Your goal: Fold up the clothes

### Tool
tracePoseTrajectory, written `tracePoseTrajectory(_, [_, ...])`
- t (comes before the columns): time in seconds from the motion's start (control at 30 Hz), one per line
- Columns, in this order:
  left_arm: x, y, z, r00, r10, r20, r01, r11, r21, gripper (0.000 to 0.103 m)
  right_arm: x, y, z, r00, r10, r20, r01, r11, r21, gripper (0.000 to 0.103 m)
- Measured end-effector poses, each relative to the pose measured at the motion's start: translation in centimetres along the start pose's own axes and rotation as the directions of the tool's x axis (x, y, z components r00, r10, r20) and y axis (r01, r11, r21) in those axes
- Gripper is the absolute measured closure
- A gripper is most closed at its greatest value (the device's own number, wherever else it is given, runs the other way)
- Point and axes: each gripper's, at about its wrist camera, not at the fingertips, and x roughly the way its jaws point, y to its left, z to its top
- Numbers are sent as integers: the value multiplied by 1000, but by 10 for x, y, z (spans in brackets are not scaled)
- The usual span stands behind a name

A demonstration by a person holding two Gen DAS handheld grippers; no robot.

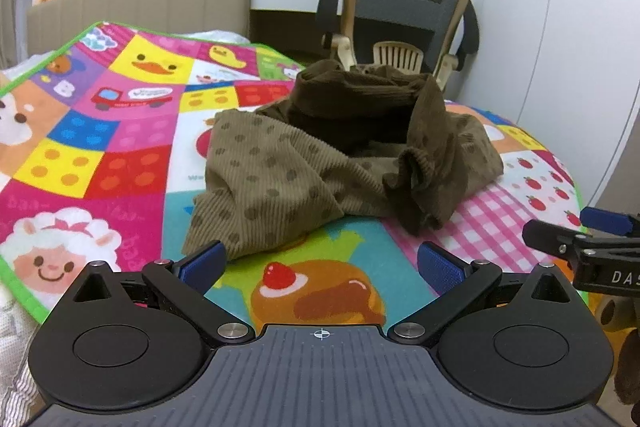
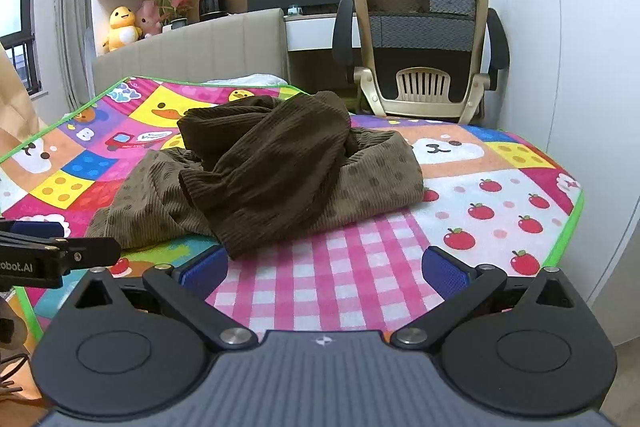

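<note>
Window (image 2: 16,15) shows only behind the right tool (image 2: 324,267).

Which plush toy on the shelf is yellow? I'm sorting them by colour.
The duck-like toy at the left end; the plush beside it is pink.

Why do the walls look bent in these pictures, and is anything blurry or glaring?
Left wrist view: fisheye bends the wall and darkens corners; the brown garment is sharp under soft, even light. Right wrist view: same curving at the edges; the chair and mat stay clear, no glare.
</note>
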Motion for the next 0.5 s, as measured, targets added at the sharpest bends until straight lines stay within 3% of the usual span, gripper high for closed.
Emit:
tracePoseTrajectory(0.1, [-1, -4, 2, 1000, 2, 6, -2, 1000, 17, 0, -8, -1, -4, 999, -4, 32, 4, 1000, -14, 0])
tracePoseTrajectory(0.23, [-5, -4, 2, 1000, -15, 25, 14, 1000, 23, 0, -2, 6, -1, 1000, -3, -8, 3, 1000, -29, 0])
tracePoseTrajectory(0.5, [-4, -6, 1, 999, -20, 26, 19, 999, 35, 0, -5, 11, 3, 999, -34, 3, 34, 998, -59, 0])
